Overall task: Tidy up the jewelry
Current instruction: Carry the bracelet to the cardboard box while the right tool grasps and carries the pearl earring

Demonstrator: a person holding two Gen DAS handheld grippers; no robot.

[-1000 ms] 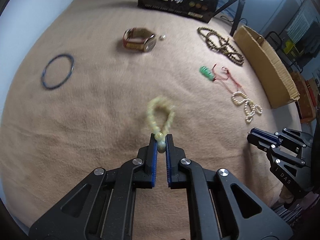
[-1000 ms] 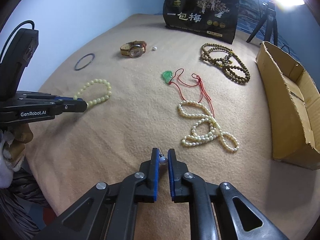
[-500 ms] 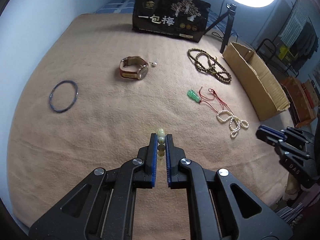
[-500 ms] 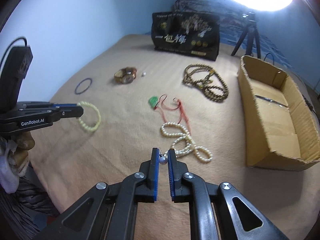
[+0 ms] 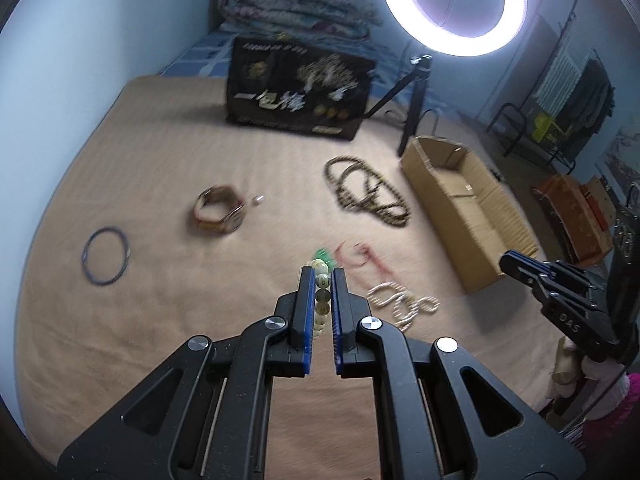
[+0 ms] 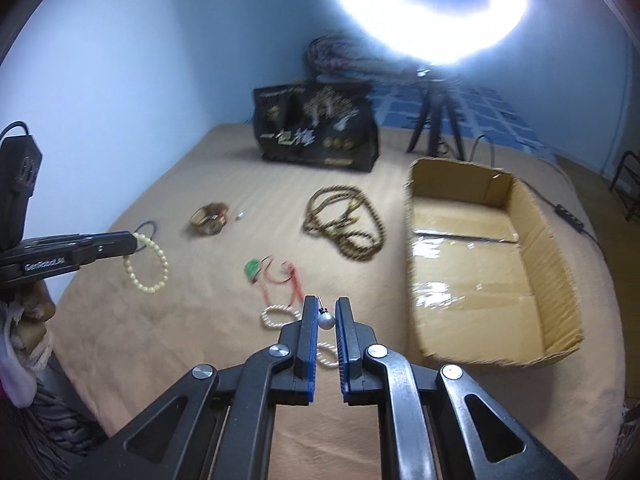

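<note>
My left gripper [image 5: 322, 276] is shut on a pale yellow bead bracelet [image 5: 321, 298]; in the right wrist view the bracelet [image 6: 147, 264] hangs from it above the tan blanket. My right gripper [image 6: 325, 308] is shut on a small pearl earring [image 6: 326, 321], raised left of the open cardboard box [image 6: 484, 264]. On the blanket lie a white pearl necklace [image 5: 400, 304], a green pendant on red cord [image 6: 253, 269], a brown bead necklace [image 6: 344, 224], a watch [image 5: 219, 212], a loose pearl earring [image 5: 258, 200] and a dark bangle [image 5: 106, 255].
A black printed bag [image 6: 318, 132] stands at the back of the blanket. A ring light on a tripod [image 6: 434, 128] stands behind the box. The blanket edge drops off at the left and near side.
Both grippers have risen and tilted up, each with its item. The bracelet has left the blanket and now hangs in the air. The box has come nearer in the right wrist view.
</note>
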